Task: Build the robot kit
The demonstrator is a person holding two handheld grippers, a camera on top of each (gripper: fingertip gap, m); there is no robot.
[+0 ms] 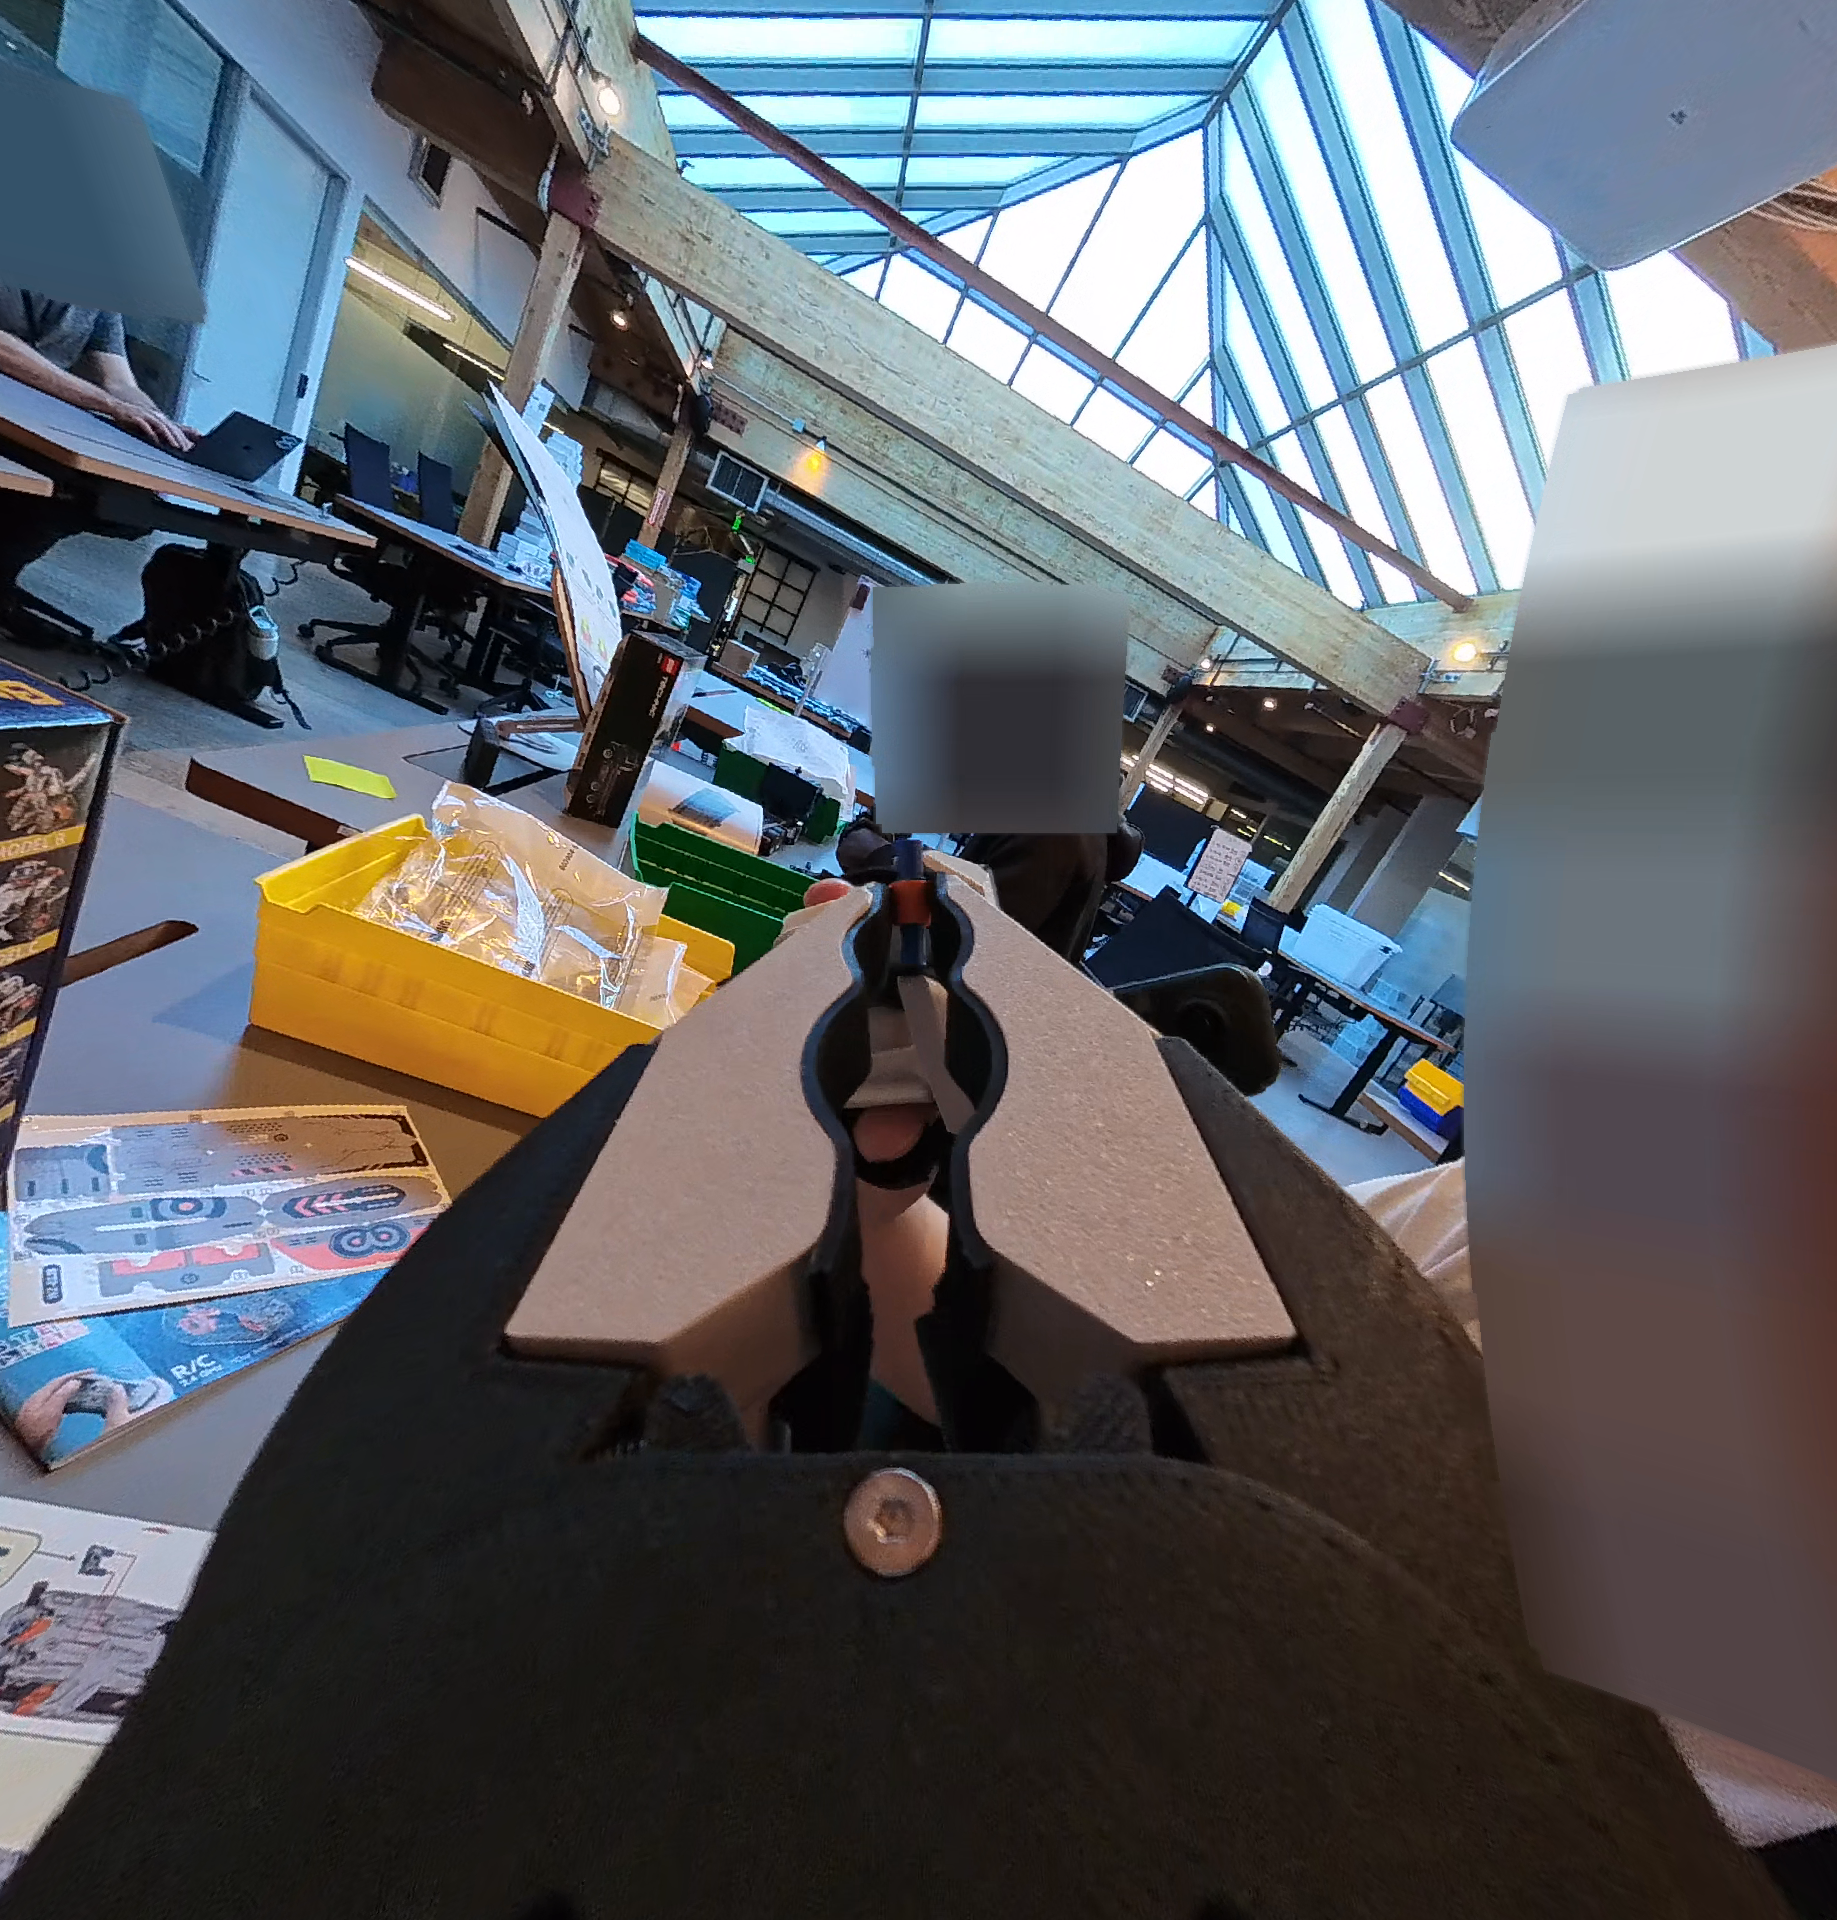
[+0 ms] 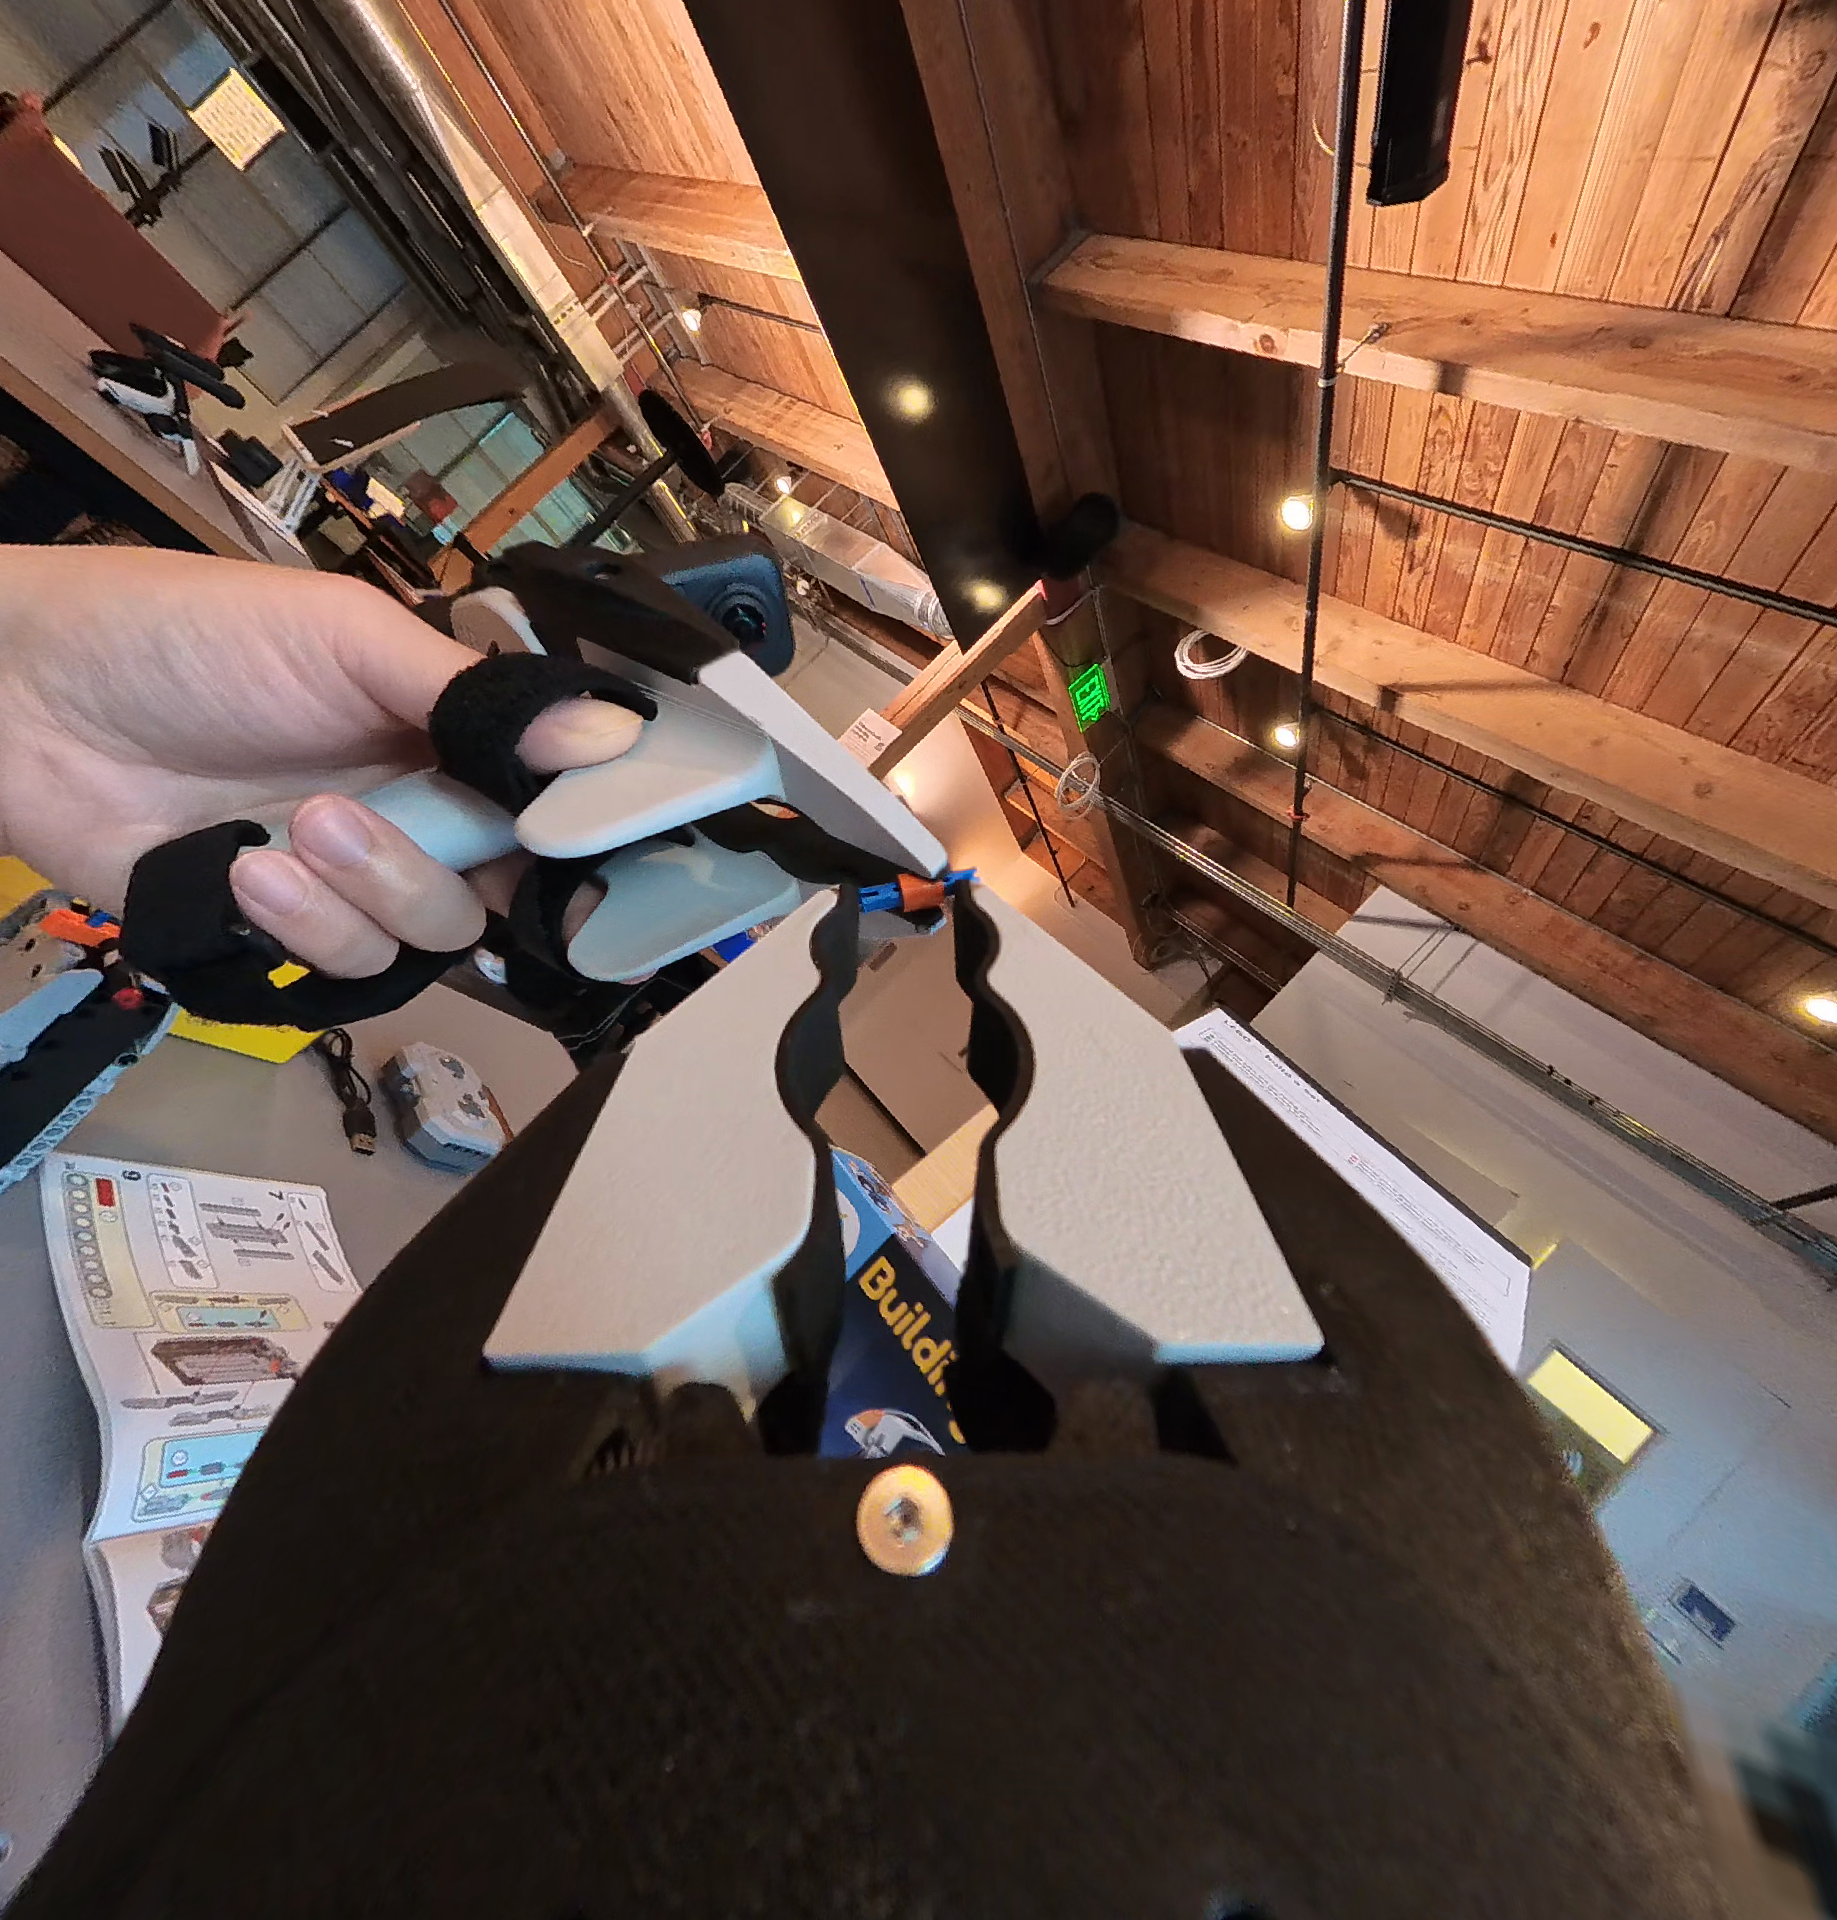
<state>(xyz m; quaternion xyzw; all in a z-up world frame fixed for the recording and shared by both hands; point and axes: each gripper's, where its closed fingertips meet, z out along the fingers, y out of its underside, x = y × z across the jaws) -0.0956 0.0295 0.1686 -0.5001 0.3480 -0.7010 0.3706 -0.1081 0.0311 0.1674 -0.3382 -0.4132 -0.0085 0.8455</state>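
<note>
My left gripper (image 1: pixel 906 902) is shut on a small orange and blue pin piece (image 1: pixel 908 900), held up in the air. A grey part (image 1: pixel 924 1023) hangs under the pin. In the right wrist view a bare hand (image 2: pixel 218 717) holds the left gripper (image 2: pixel 929 864), whose tips reach in from the left onto the same pin piece (image 2: pixel 914 891). My right gripper (image 2: pixel 901 902) has its jaws apart. The pin lies across the gap at its tips, and I cannot tell whether the pads touch it.
A yellow bin (image 1: pixel 426 1023) of clear bags and a green bin (image 1: pixel 706 883) stand on the grey table. A printed box (image 1: pixel 20 914), sticker sheet (image 1: pixel 218 1195) and booklets lie left. A partly built model (image 2: pixel 31 1049), grey controller (image 2: pixel 441 1107), cable and instruction booklet (image 2: pixel 197 1330) lie below. Only a small space, under 4 cm, lies between the two pairs of fingers.
</note>
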